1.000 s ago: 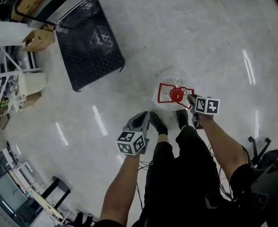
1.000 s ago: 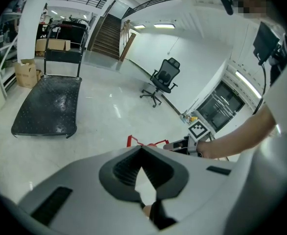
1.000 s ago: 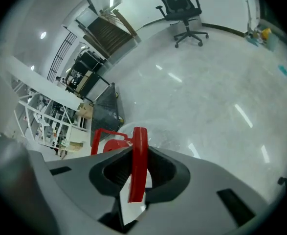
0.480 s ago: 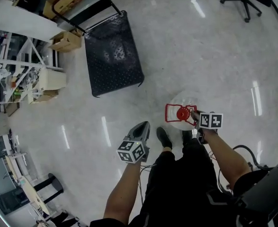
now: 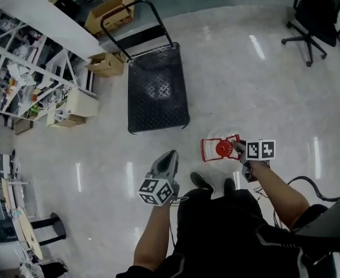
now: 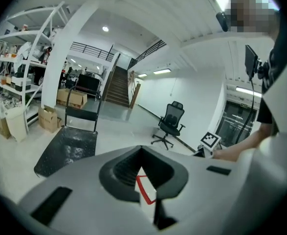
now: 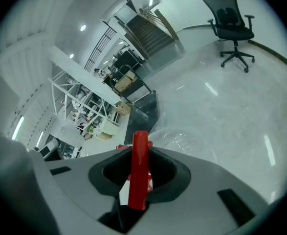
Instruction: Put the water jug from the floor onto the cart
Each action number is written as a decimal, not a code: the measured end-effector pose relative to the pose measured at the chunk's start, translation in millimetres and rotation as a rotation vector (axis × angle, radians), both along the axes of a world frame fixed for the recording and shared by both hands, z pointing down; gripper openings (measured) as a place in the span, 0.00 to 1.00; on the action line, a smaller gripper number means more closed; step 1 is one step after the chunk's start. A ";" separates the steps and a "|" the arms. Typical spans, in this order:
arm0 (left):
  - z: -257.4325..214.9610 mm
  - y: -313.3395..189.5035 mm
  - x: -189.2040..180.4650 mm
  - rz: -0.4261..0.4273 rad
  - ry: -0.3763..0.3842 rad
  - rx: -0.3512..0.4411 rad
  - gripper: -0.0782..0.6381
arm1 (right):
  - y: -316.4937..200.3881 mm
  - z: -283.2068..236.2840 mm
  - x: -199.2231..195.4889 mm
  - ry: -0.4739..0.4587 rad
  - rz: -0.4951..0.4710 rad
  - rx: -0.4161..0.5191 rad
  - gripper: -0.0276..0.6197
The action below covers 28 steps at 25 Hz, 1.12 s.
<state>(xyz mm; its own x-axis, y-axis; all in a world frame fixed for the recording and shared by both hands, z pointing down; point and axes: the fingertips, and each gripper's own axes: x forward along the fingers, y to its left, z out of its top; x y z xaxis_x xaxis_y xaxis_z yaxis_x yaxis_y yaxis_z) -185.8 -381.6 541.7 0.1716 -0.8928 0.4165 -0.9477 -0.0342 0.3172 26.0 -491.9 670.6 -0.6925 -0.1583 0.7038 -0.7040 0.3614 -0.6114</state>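
The clear water jug [image 5: 225,141] with its red cap and red handle [image 5: 214,149] hangs off the floor in front of the person's feet. My right gripper [image 5: 238,149] is shut on that red handle [image 7: 138,175], which stands upright between its jaws, with the jug's clear body [image 7: 182,138] below. My left gripper [image 5: 168,157] hangs to the jug's left, jaws together and holding nothing. The black platform cart [image 5: 157,88] with a tubular push handle stands on the floor farther ahead and to the left, and its deck [image 6: 67,148] is bare.
White shelving [image 5: 25,80] full of items runs along the left, with cardboard boxes [image 5: 107,63] by the cart's handle end. A black office chair [image 5: 311,22] stands at the far right. Cables [image 5: 300,184] trail near the person's right side.
Both grippers have risen, and the jug has come up off the floor with the right one. The head view has tipped forward, so the cart now lies more central.
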 end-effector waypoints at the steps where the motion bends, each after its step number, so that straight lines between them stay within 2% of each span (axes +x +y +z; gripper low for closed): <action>1: -6.4 -1.2 -5.6 -0.004 -0.006 0.020 0.10 | -4.4 -8.2 -11.0 -0.013 -0.004 0.009 0.17; 6: -38.2 -9.4 -58.6 -0.041 0.001 0.113 0.10 | -30.4 -51.6 -79.4 -0.051 -0.023 0.057 0.17; 16: -90.0 -7.6 -221.7 -0.157 -0.036 0.234 0.10 | -75.8 -100.3 -252.5 -0.095 -0.064 0.112 0.18; 20: -98.8 -9.6 -280.1 -0.206 -0.060 0.243 0.10 | -91.8 -106.6 -332.0 -0.120 -0.118 0.118 0.18; 24: -97.9 -17.2 -311.7 -0.263 -0.067 0.238 0.10 | -107.4 -107.9 -392.0 -0.143 -0.194 0.111 0.18; 28: -92.5 -36.7 -352.5 -0.332 -0.077 0.202 0.10 | -125.4 -103.0 -461.9 -0.156 -0.282 0.083 0.18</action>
<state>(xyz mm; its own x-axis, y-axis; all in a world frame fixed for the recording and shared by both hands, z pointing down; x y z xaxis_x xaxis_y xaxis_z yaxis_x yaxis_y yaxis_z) -538.4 -418.4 449.3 -0.1648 -0.9597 0.2275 -0.9384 0.2236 0.2633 -435.9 -617.3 567.6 -0.8157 0.0030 0.5785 -0.4690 0.5819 -0.6643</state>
